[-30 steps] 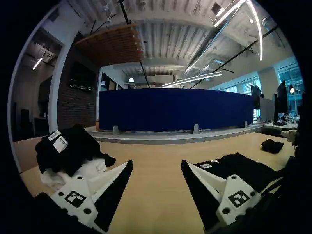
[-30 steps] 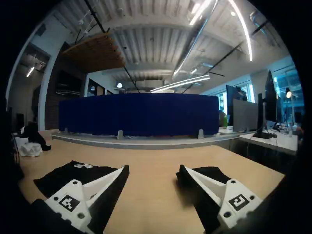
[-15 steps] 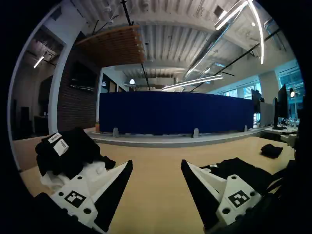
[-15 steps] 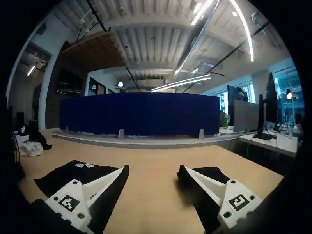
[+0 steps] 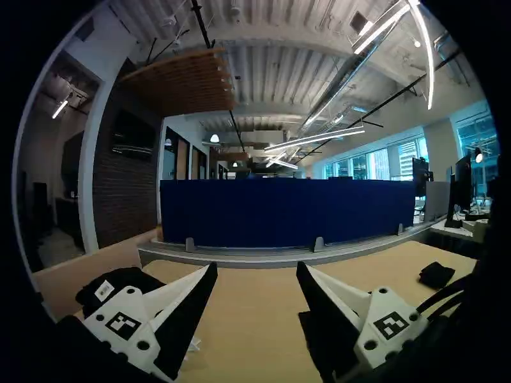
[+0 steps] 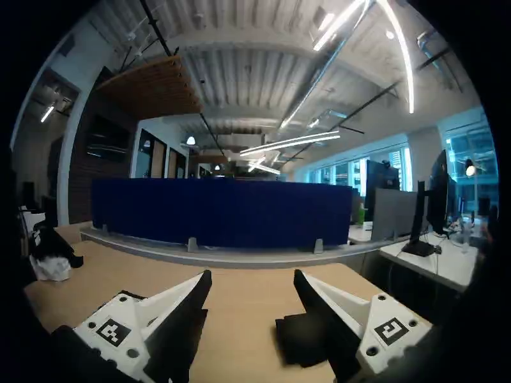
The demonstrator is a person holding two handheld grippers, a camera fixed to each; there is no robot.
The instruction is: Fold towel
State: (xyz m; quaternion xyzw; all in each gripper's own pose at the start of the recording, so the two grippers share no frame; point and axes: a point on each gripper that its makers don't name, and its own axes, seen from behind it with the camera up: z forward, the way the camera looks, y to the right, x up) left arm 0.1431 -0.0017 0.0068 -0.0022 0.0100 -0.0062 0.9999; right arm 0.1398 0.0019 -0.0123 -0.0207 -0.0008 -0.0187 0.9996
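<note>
- L gripper [image 5: 255, 268]: low centre of frame, jaws apart, nothing btwn.
- R gripper [image 6: 251, 276]: jaws apart, holding nothing.
- Towel [image 6: 295, 338]: black, folded, flat on table, bottom centre of right gripper view. Partly behind a finger, so long axis can't tell. Near edge runs across frame.
- Table [image 5: 255, 319]: light wood. Black pile [image 5: 115, 286] w/ white tag, lower left.
- Room: blue divider [image 5: 281, 214] mid-frame, monitors [image 6: 434, 204] at right.
</note>
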